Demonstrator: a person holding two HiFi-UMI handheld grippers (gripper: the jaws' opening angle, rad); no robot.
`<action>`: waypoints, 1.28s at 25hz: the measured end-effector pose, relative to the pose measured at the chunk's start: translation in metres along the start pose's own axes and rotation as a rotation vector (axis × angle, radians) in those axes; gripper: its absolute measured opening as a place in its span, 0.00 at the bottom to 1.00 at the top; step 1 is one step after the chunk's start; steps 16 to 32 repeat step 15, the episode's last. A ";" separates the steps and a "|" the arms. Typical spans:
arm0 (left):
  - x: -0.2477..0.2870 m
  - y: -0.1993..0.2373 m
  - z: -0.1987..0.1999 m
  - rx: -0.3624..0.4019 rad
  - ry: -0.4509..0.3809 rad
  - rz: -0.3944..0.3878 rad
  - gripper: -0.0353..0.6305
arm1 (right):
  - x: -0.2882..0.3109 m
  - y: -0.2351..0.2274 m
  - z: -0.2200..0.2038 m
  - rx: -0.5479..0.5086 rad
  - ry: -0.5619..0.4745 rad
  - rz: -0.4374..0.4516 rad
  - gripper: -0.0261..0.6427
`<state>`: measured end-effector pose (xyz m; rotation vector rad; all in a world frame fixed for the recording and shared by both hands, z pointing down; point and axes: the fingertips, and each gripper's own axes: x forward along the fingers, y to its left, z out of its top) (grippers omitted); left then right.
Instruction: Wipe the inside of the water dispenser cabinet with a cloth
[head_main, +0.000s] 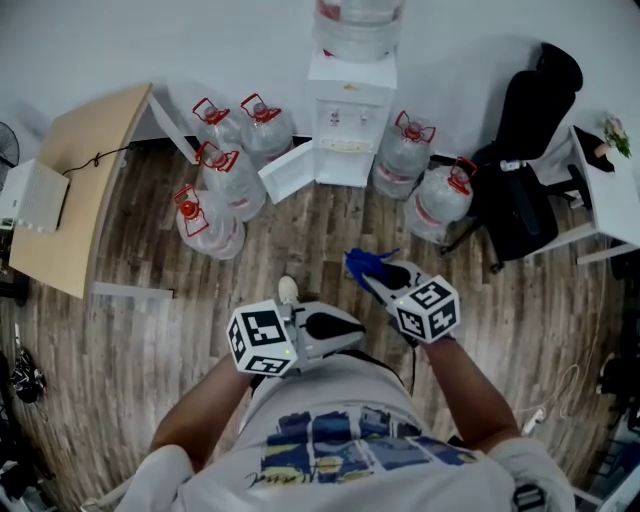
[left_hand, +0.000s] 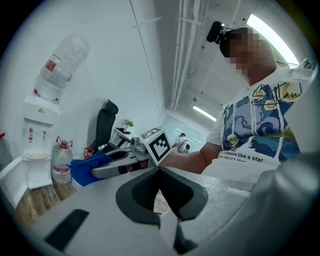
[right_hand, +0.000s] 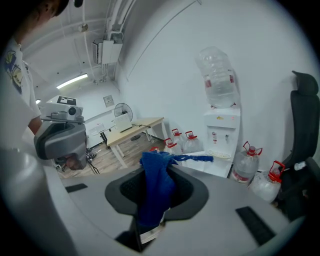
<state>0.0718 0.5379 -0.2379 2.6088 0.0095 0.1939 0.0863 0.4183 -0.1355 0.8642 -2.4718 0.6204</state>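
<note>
Blue cloth (head_main: 366, 263): bunched and clamped in the right tongs (right_hand: 155, 200), with a loose tail trailing toward the water dispenser (head_main: 352, 120); well short of it, across bare wooden floor.
Left tongs (left_hand: 160, 172): drawn together on nothing, held beside the right pair.
Cabinet door (head_main: 288, 172): swung open at the dispenser's base; the interior is too small to read.
Water bottles (head_main: 225, 180): clustered on the floor on both sides of the dispenser, some just beside the door.
Step in hand, as judged: carrying the cloth to the cabinet.
Handling notes: approach squarely between the bottle clusters. Crouch low, steady the door with the free tongs, then spread the cloth flat against the inner walls, not dabbing with a wad.
</note>
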 end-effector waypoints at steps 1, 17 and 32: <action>0.000 -0.002 -0.001 0.000 -0.002 0.004 0.05 | -0.002 0.001 -0.001 -0.005 -0.002 -0.001 0.16; 0.007 -0.013 -0.004 -0.014 -0.018 0.015 0.05 | -0.025 0.003 0.002 -0.007 -0.059 -0.017 0.16; 0.007 -0.013 -0.004 -0.014 -0.018 0.015 0.05 | -0.025 0.003 0.002 -0.007 -0.059 -0.017 0.16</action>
